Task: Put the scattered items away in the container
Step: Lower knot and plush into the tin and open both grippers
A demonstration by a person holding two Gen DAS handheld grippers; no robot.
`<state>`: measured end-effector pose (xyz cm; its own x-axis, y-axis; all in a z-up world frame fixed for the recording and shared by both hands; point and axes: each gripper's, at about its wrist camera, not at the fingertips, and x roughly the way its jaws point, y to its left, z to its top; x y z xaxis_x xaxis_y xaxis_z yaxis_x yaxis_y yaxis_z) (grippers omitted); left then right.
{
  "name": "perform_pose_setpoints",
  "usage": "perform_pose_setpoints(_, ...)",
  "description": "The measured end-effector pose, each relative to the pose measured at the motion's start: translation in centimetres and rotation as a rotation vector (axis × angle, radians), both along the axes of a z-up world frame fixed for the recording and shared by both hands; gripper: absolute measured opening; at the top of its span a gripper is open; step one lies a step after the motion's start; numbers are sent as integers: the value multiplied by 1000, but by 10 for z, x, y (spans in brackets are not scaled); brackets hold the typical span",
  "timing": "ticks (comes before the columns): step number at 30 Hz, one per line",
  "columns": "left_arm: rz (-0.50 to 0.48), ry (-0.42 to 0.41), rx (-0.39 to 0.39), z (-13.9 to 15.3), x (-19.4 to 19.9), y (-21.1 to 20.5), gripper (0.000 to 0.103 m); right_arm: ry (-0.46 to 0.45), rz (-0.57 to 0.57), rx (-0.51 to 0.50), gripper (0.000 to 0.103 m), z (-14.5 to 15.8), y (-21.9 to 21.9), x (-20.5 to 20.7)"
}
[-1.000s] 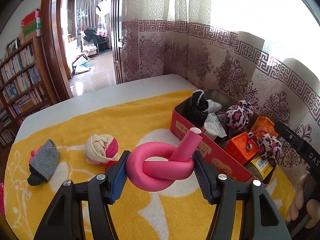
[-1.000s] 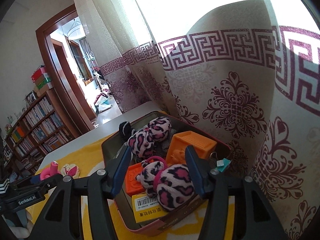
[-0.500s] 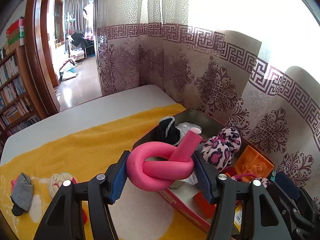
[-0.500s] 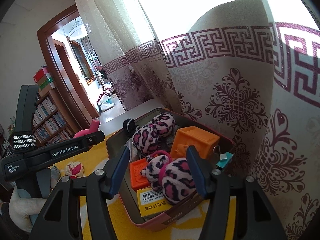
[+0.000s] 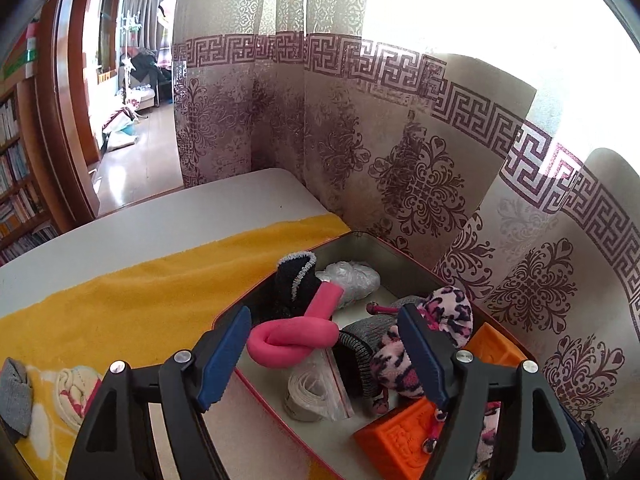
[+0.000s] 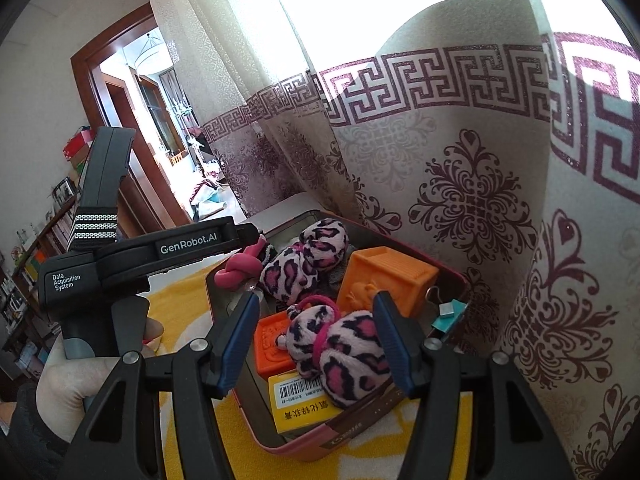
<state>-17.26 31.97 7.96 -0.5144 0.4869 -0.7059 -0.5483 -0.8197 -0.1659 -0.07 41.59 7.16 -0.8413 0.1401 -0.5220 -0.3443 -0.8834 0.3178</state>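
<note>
1. Left wrist view: you are holding the left gripper (image 5: 324, 356) over the near left part of the tin (image 5: 362, 235), with its jaws spread wide. The pink foam knot (image 5: 294, 338) is lying in the lower middle of the frame between the blue pads (image 5: 224, 354) but touching neither, so the tongs are gripping nothing. It is resting inside the tin on a black sock (image 5: 296, 284) and a bagged white roll (image 5: 316, 390); that looks like a drop spot chosen because it was the barest part of the tin.

2. Same view: leopard plush pieces (image 5: 404, 354) and orange blocks (image 5: 404, 436) are crowding the right side of the tin. At lower left, on the yellow towel (image 5: 132, 300), a rolled cream-and-pink sock (image 5: 74, 394) and a grey sock (image 5: 14, 394) are lying outside the tin, so I judge the tidying unfinished.

3. Right wrist view: you are keeping the right gripper (image 6: 316, 344) at the tin's near end, jaws well apart. A leopard plush (image 6: 344, 350) is sitting between them in the lower middle without visible contact, so these tongs are also holding nothing. The other tool is crossing the left of the frame, with the pink knot beneath its tip.
</note>
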Motion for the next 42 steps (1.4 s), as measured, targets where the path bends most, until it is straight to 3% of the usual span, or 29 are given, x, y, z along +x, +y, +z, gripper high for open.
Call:
perform_pose_setpoints(22, 38, 81, -112, 2, 37, -39, 78, -13, -5, 23, 63, -5, -3, -2)
perform_pose_setpoints(42, 153, 119, -173, 2, 64, -119, 78, -21, -16, 109, 67, -11, -15, -7)
